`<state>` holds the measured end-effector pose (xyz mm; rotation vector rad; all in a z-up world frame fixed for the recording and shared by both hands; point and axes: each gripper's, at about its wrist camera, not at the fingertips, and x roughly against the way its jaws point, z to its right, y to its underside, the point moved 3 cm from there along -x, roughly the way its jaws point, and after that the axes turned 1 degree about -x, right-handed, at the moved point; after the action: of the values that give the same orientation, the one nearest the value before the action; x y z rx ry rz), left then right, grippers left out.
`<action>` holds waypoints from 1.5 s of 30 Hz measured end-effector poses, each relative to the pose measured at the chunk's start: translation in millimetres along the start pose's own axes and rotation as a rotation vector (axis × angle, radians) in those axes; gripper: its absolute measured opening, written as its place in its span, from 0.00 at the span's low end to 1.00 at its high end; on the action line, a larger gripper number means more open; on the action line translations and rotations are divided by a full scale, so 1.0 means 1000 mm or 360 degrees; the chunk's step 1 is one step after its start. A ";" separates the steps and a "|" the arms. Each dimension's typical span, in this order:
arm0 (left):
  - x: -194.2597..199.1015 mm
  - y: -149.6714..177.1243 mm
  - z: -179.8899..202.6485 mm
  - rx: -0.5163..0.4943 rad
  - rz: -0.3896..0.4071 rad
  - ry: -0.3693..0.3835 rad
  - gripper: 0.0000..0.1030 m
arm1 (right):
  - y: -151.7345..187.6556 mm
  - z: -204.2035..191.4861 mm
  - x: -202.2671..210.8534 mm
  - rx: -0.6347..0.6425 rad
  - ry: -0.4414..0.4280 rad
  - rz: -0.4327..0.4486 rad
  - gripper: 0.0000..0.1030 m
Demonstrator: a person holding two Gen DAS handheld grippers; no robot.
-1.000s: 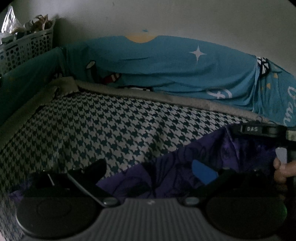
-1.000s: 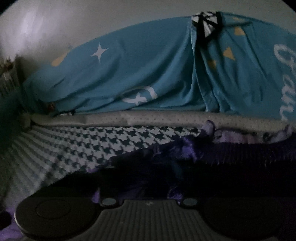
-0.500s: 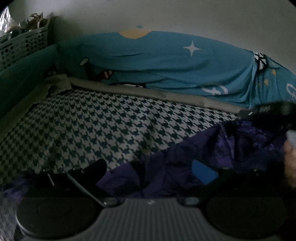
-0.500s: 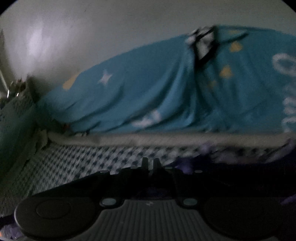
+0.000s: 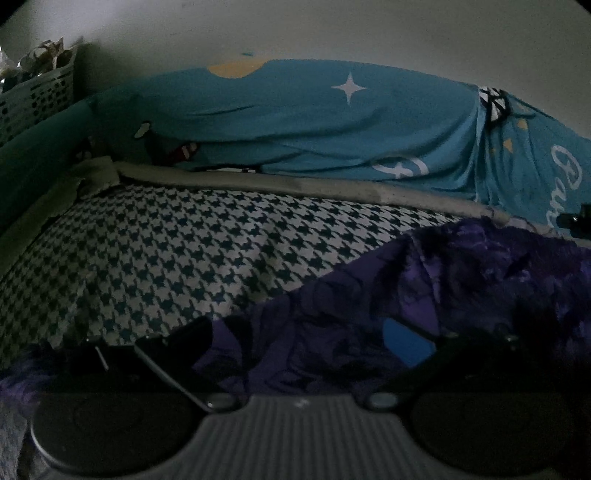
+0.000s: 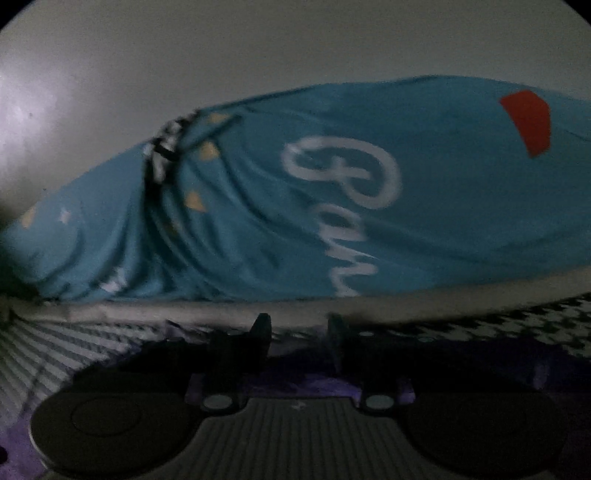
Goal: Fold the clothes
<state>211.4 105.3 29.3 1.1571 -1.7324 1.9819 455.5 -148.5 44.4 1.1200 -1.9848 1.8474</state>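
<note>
Although the light is poor, the dark purple patterned garment [image 5: 424,295] can be seen lying crumpled on the black-and-white houndstooth bed cover [image 5: 177,258], low and to the right in the left wrist view, with loose ridges and no clean edge or flat layer. From this I judge that the folding is at an early stage: the cloth is spread only partly, and no finished fold shows.

The left gripper [image 5: 295,343] has its fingers wide apart, low over the near part of the garment, one finger with a blue pad [image 5: 404,345]; nothing is pinched between them. The right gripper [image 6: 297,332] has its two dark fingers standing with a clear gap, above the purple cloth, and seems to hold nothing, though the picture is blurred there.

Behind the bed cover runs a grey padded edge [image 5: 332,186], and beyond it a turquoise sheet with white stars and lettering [image 5: 314,122] lies against the pale wall [image 5: 369,29]. A white perforated plastic basket [image 5: 33,99] stands at the far left.

What is left, I think, is nearly all: smoothing, then folding.
</note>
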 end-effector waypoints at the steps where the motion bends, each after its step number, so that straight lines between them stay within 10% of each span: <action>1: -0.001 0.000 0.002 -0.0007 -0.0004 0.0000 1.00 | 0.001 0.006 -0.001 0.0013 0.0017 -0.0008 0.33; 19: -0.013 0.011 0.025 -0.0142 -0.0060 0.0026 1.00 | 0.017 0.020 -0.019 0.0254 0.0050 0.0019 0.62; 29: -0.018 0.014 0.030 -0.0162 -0.0075 0.0040 1.00 | 0.026 0.010 -0.019 0.0352 0.0120 0.0085 0.13; 37: -0.018 0.015 0.032 -0.0158 -0.0074 0.0056 1.00 | 0.008 0.028 0.002 0.0079 0.0279 0.0350 0.10; 45: -0.014 0.017 0.034 -0.0142 -0.0070 0.0100 1.00 | 0.011 0.028 -0.008 -0.0063 0.0266 0.0203 0.21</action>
<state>222.4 74.3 6.8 1.0827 -1.7301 1.8748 463.2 -171.9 26.4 0.8157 -2.0285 1.8855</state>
